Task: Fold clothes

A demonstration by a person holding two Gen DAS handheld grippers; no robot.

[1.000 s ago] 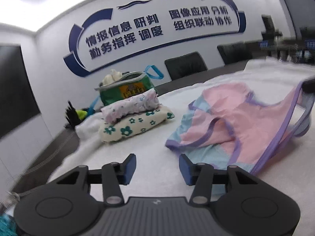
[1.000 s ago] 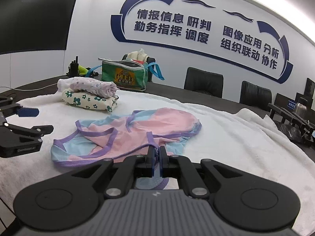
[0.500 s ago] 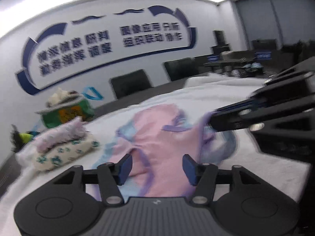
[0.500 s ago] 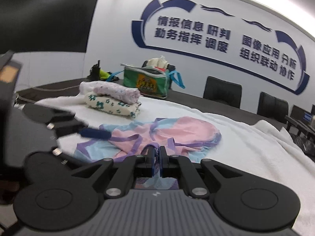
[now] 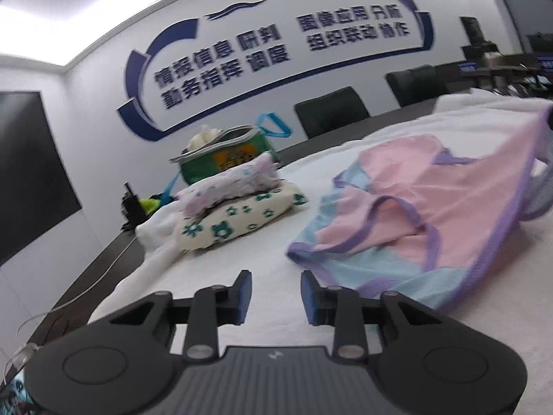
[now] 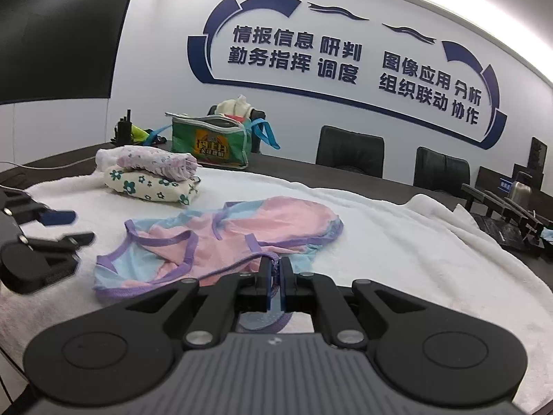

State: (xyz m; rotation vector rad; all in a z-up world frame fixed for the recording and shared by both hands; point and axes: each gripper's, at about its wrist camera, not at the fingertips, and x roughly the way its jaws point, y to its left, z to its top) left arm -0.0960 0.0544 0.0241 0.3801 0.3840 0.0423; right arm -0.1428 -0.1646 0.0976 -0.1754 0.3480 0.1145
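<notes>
White wall [image 6: 345,10], seemingly black chairs [image 6: 349,155]

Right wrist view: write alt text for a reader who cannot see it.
The right gripper is shut on the purple edge of a pink and blue garment spread on a white blanket. The left gripper stands open at the left, and two folded clothes are stacked behind, before a green bag.

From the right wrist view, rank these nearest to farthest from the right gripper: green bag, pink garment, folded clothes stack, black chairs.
1. Pink garment: pinched in the right gripper, spread just ahead on the white blanket.
2. Folded clothes stack: farther back, to the left.
3. Green bag: behind the stack, on the dark tabletop.
4. Black chairs: farthest, along the wall, to the right.
</notes>
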